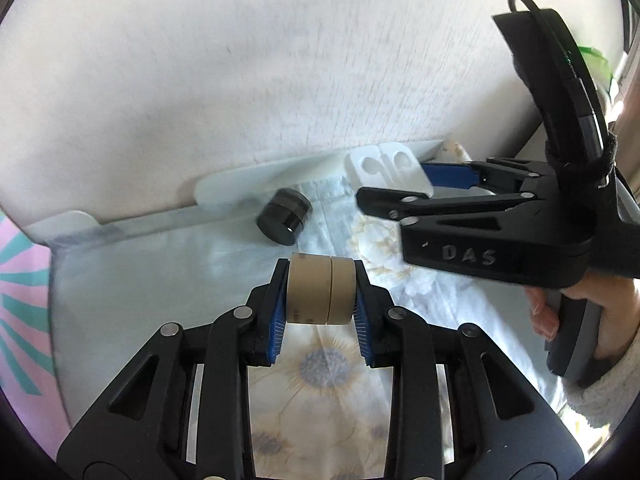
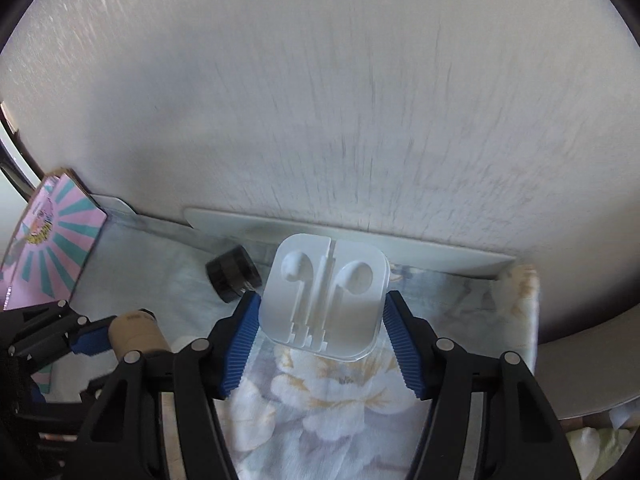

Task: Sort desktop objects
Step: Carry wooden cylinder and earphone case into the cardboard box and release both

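wall: a pale textured wall (image 2: 320,100) is filling the view from 9 to 3 o'clock.
cloth: a floral printed cloth (image 2: 340,392) is covering the desk at 6 o'clock.
box: a pink and teal striped cardboard box (image 2: 52,248) is standing at 9 o'clock; its inside is not showing.
right gripper: the right gripper (image 2: 322,320) is clamping a white moulded plastic earphone case (image 2: 326,292), which is holding no earphones.
left gripper: the left gripper (image 1: 320,294) is pinching a tan cardboard-coloured tape roll (image 1: 320,290) at centre.
loose item: a small black cylindrical jar (image 1: 285,216) is lying on its side at 12 o'clock, near the wall.
step: both grippers are carrying items, judging by the lift.
next: each item is needing a matching spot and a gentle release.
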`<action>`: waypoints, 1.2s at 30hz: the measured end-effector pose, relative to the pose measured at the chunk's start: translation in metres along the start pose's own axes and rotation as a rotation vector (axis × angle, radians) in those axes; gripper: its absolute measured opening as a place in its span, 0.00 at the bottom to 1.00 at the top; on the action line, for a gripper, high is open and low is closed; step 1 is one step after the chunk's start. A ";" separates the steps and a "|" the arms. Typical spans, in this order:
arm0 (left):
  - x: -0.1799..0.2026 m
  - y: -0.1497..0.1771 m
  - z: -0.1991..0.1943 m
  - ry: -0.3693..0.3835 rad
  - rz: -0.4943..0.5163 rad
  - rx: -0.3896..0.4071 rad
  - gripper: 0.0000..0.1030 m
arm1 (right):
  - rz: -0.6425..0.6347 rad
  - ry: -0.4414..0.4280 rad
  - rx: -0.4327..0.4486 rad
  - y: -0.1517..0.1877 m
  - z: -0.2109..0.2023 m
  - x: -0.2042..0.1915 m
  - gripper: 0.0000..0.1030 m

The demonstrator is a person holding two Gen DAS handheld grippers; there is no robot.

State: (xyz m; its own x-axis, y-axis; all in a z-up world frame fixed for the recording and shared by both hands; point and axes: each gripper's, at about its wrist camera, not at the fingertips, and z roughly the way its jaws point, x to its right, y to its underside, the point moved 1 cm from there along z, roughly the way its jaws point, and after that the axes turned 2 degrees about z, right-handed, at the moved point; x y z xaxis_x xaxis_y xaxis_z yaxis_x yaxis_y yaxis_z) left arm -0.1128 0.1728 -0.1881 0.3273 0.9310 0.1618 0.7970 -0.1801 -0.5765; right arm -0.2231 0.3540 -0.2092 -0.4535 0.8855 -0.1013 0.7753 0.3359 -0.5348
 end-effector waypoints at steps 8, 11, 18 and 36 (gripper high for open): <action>-0.024 -0.015 -0.069 0.003 -0.028 0.056 0.25 | -0.041 -0.008 0.042 -0.028 -0.050 -0.014 0.57; -0.037 -0.018 -0.092 0.001 -0.044 0.076 0.25 | -0.056 -0.025 0.056 -0.047 -0.056 -0.009 0.57; -0.076 -0.012 -0.147 -0.023 -0.093 0.111 0.25 | -0.108 -0.075 0.083 -0.071 -0.083 -0.049 0.57; -0.195 0.047 -0.211 -0.171 -0.257 0.167 0.25 | -0.368 -0.244 0.054 -0.091 -0.087 -0.211 0.57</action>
State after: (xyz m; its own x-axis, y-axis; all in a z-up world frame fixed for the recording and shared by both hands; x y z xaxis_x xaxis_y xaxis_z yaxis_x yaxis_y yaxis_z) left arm -0.0322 -0.0845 -0.0783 0.0256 0.9815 0.1898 0.7436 0.1082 -0.6598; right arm -0.1595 0.1649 -0.0665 -0.7906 0.6060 -0.0873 0.5216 0.5920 -0.6144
